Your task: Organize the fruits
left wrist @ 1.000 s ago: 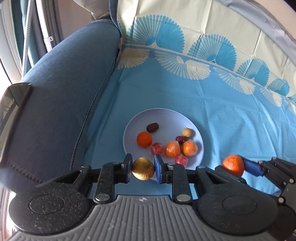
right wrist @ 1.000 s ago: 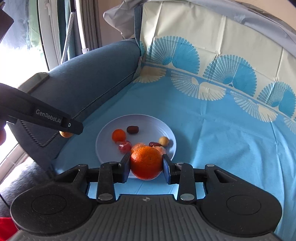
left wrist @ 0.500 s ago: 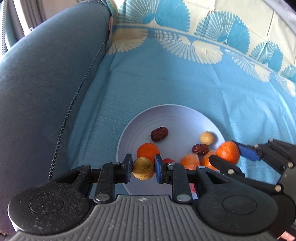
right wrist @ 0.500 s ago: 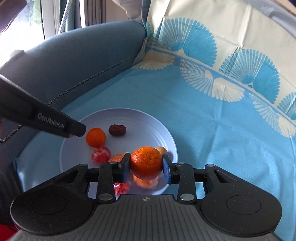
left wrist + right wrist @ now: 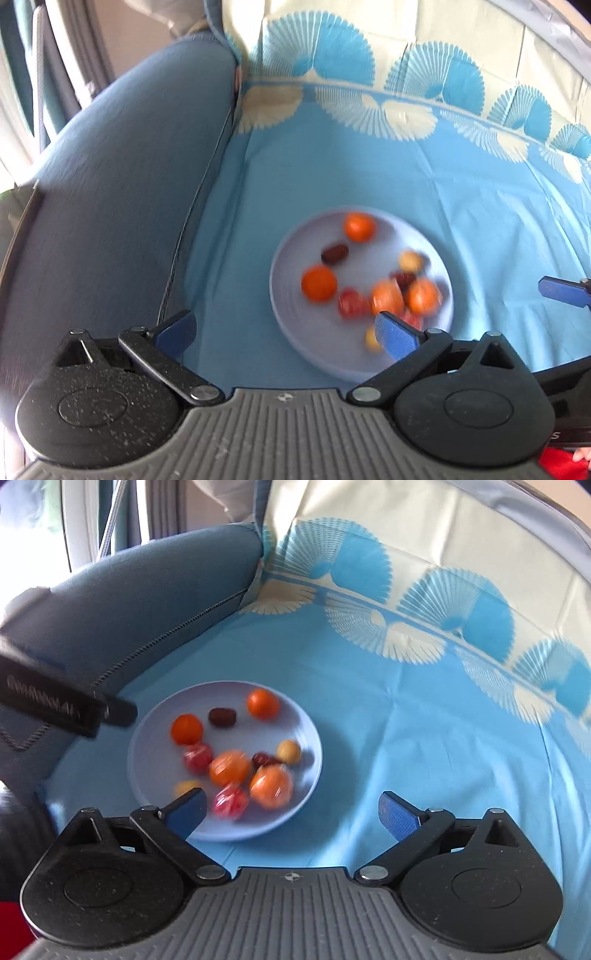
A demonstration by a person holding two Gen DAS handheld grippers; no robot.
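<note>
Fruits, among them four oranges (image 5: 270,787) and a small yellow fruit (image 5: 288,752), lie on the pale blue plate (image 5: 155,775) on the blue cloth (image 5: 424,746). Left gripper (image 5: 286,334) and right gripper (image 5: 293,810) both hang spread wide and empty at the plate's near edge.

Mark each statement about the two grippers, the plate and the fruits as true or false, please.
1. The left gripper holds a small yellow fruit. False: its jaws stand wide apart and hold nothing.
2. The right gripper is open and holds nothing. True.
3. All visible fruits lie on the plate. True.
4. The plate stands on a bare wooden table. False: it stands on a blue cloth.
5. A dark red fruit lies between two round orange fruits near the far side of the plate. True.
</note>
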